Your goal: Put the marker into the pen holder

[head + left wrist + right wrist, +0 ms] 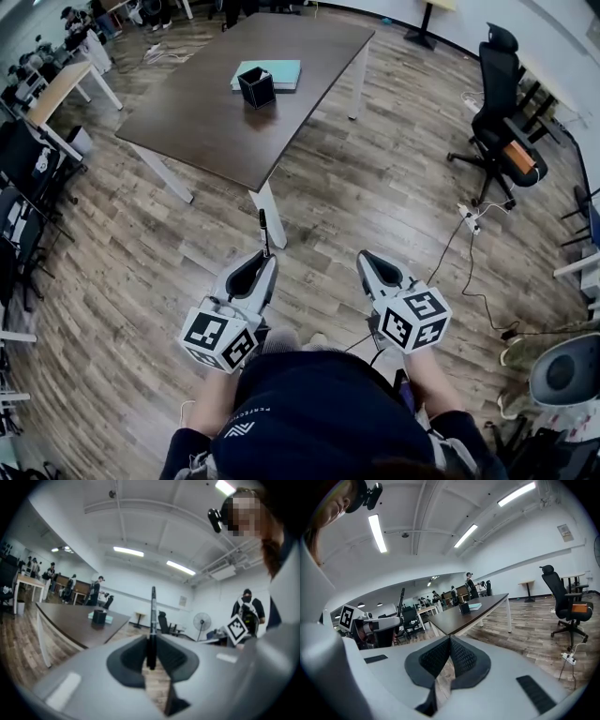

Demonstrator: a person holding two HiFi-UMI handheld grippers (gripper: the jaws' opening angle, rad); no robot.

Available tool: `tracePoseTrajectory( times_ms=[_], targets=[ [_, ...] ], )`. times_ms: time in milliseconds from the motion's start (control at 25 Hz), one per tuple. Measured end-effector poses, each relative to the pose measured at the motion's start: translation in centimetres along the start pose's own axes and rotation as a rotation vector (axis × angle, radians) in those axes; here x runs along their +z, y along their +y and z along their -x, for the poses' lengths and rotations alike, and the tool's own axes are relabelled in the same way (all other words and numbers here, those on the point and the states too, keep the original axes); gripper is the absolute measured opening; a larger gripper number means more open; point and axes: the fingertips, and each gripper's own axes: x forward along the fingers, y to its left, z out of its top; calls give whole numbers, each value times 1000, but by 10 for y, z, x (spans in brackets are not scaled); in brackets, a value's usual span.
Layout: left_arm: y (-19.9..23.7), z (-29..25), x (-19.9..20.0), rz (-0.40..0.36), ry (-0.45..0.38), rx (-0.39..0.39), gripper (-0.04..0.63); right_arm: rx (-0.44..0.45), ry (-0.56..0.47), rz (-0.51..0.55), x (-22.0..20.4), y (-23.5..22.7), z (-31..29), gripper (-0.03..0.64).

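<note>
Two grippers show low in the head view, both well apart from the table (202, 127). The left gripper (266, 260) has its jaws closed partway onto the marker (264, 230), with the pads pressing the barrel from both sides. Its own view shows the grip near the marker's lower end, and most of the black barrel stands free toward 12 o'clock. The right gripper (363, 256) has its jaws brought together with nothing between them. It hangs at about 3 o'clock of the left one, near but not touching.

The holder (256, 86), a dark square cup, stands upright on the table at 12 o'clock of the marker, far off across open floor. It rests on or against a teal book (281, 71); which of the two I cannot tell. A chair (497, 103) sits at 2 o'clock, out of the way.

I judge the marker light and stiff, with a smooth round barrel that could swivel or slide in the pads if bumped. The grip near one end suits the job, since the long free part can enter the holder first. That length also gives leverage, so a knock on the holder's rim might twist the marker askew. The holder looks light too and could shift if struck
</note>
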Motion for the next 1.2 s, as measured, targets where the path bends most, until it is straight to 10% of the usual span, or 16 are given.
tracePoseTrajectory(
  times_ms=[1200],
  targets=[
    [161, -144, 46, 59, -4, 31, 64, 15, 78, 18, 84, -65, -186, 0]
  ],
)
